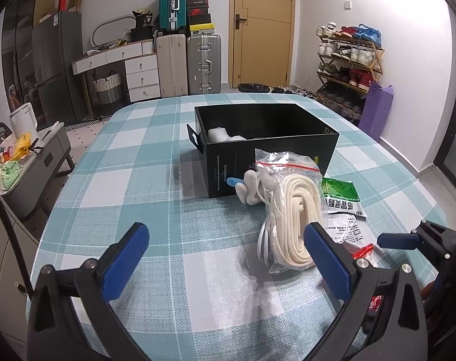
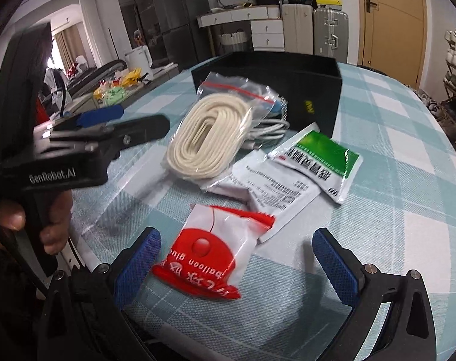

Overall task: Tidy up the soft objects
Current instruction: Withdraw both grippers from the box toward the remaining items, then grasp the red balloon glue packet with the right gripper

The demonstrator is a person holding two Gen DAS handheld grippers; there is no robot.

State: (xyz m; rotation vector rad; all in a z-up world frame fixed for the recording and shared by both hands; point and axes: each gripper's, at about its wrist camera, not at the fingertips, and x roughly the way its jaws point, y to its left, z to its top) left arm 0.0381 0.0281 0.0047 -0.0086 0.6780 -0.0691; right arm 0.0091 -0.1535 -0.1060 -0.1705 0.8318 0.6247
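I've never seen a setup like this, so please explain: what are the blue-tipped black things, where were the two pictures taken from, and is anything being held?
A person holds two handheld grippers, each carrying a camera looking along its fingers. One picture is from the left gripper, the other from the right gripper. Both are open and hold nothing. On the checked tablecloth lie a bagged white rope, a green sachet, a red balloon-glue packet and an open black box.

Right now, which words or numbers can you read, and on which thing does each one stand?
"GenRobot.AI": on the left hand-held gripper.
"balloon glu", upside down: on the red and white packet.
"666", as it appears upside down: on the green sachet.
Chinese print on sachets, paper leaflet, black box: too small to read.
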